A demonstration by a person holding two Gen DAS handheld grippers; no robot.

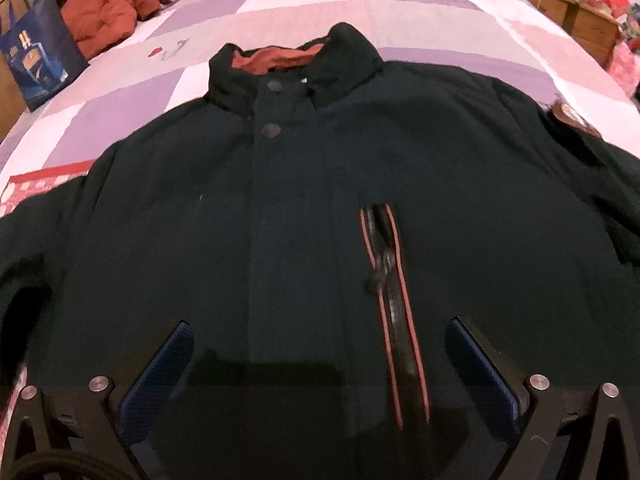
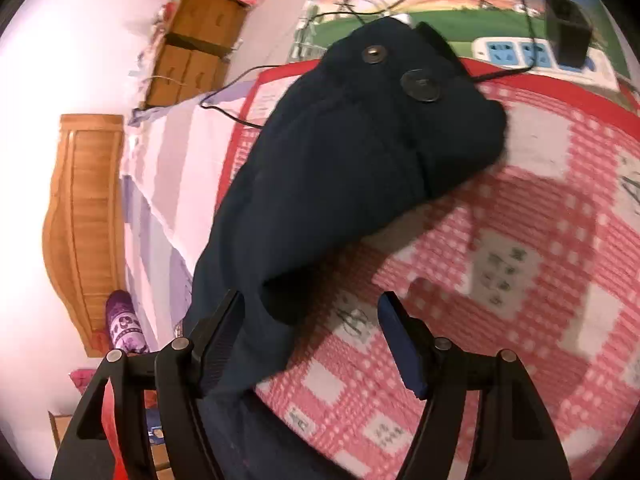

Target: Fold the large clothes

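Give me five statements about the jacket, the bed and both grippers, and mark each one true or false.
1. The dark jacket lies front up on the bed, collar away from the left wrist camera. True.
2. The collar lining is bright green. False: it is rust orange.
3. The left gripper is open above the jacket's lower front. True.
4. The right gripper is clamped shut on the sleeve cuff. False: its fingers stand apart, with sleeve cloth lying against one of them only.
5. The sleeve cuff rests on a plain blue blanket. False: it rests on a red and white checked blanket.
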